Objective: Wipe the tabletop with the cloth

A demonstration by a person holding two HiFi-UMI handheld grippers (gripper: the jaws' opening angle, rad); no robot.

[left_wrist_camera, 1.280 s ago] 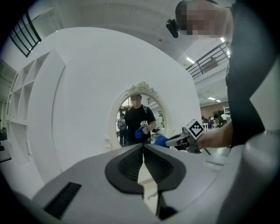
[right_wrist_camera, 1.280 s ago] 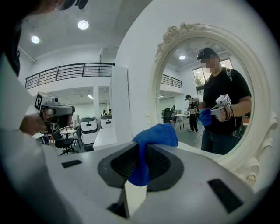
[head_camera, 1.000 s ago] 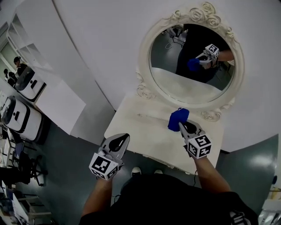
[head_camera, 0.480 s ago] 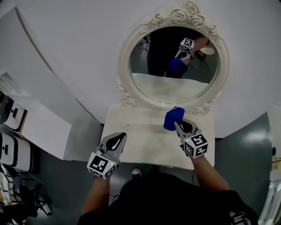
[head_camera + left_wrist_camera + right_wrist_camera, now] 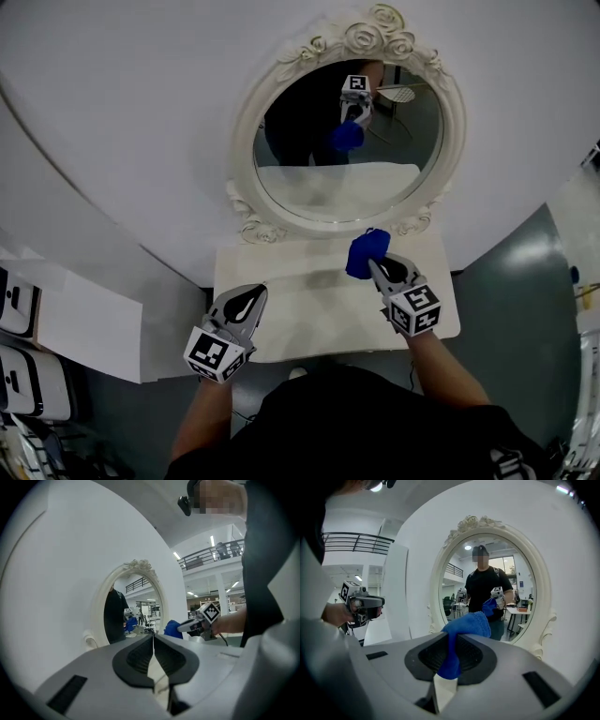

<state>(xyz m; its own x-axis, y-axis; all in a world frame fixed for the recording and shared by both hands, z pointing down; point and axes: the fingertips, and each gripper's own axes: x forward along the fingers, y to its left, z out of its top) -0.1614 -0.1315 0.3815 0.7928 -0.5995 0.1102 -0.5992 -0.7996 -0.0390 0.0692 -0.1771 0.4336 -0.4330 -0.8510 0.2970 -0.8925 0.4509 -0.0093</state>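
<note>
The cream table (image 5: pixel 305 314) is standing against a white wall (image 5: pixel 141 141), with an ornate oval mirror (image 5: pixel 342 183) rising along its 12 o'clock edge. A blue cloth (image 5: pixel 367 255) is showing toward 1 o'clock, contact unclear.

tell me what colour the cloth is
The cloth is blue, clearest in the right gripper view.

Worktop (image 5: pixel 305 323) is right in front of me, back edge against the wall (image 5: pixel 141 112). Mirror (image 5: pixel 347 155) stands at the worktop's back, against that wall. My left claw (image 5: pixel 250 293) is over the worktop's near left part. My right claw (image 5: pixel 376 266) is over the right side, farther back, near the mirror's base and well apart from the left one. Cloth (image 5: pixel 367 253) sits between the right claw's jaws, sticking out ahead toward the mirror. Can't tell if it touches the worktop.
</note>
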